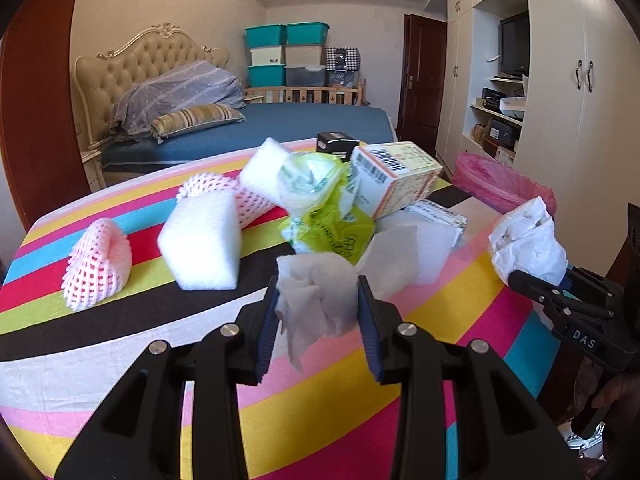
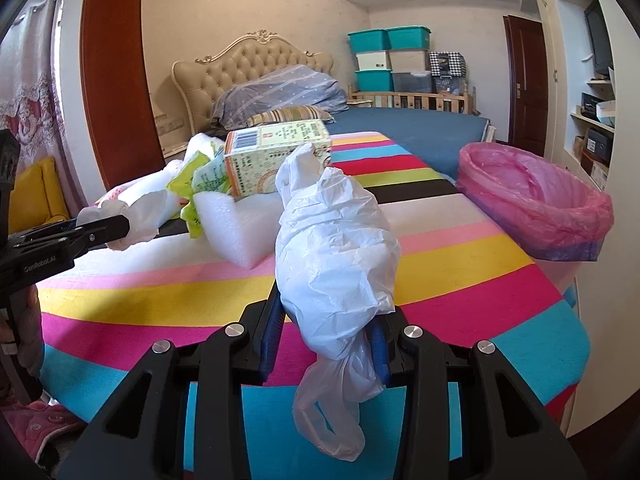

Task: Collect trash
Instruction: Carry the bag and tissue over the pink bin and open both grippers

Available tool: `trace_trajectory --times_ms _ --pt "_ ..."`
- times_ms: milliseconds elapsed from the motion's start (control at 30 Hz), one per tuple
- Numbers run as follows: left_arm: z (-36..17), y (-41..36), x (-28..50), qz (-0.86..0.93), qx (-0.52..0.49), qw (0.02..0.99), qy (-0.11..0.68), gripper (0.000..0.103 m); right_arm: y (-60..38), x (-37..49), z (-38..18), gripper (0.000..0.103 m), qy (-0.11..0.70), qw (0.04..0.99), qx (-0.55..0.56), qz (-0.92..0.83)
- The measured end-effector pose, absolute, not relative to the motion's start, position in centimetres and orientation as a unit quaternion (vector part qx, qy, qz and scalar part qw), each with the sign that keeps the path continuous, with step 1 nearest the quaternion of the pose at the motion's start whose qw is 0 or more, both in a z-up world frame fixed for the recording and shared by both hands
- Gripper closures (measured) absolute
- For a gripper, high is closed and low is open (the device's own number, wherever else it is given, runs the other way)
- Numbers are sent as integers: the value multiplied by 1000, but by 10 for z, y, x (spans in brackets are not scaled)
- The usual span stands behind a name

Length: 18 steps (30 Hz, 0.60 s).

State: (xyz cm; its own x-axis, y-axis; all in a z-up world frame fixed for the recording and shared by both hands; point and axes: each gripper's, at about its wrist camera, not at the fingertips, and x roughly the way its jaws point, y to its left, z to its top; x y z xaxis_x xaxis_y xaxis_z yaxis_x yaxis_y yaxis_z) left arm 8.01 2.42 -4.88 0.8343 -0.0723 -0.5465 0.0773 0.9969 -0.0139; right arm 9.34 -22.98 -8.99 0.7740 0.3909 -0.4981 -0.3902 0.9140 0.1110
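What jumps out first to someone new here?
Both grippers are loaded: the left gripper is clamped on a crumpled tissue and the right gripper on a white plastic bag. Behind them, trash litters the striped tablecloth, with a pink-lined bin at its right edge.

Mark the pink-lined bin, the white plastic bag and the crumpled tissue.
pink-lined bin [image 2: 560, 216], right wrist view, front wall of the liner.
white plastic bag [image 2: 340, 248], right wrist view, bulging middle.
crumpled tissue [image 1: 316, 296], left wrist view, centre of the wad.

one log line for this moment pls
left gripper: shut on tissue | right gripper: shut on white bag | bin: pink liner, nothing dropped in yet
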Motion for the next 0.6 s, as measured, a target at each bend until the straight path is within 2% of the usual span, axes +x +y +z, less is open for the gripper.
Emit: trace_trajectory --times_ms 600 --pt "-37 -54 118 -143 36 943 297 67 -284 104 -75 66 240 958 24 154"
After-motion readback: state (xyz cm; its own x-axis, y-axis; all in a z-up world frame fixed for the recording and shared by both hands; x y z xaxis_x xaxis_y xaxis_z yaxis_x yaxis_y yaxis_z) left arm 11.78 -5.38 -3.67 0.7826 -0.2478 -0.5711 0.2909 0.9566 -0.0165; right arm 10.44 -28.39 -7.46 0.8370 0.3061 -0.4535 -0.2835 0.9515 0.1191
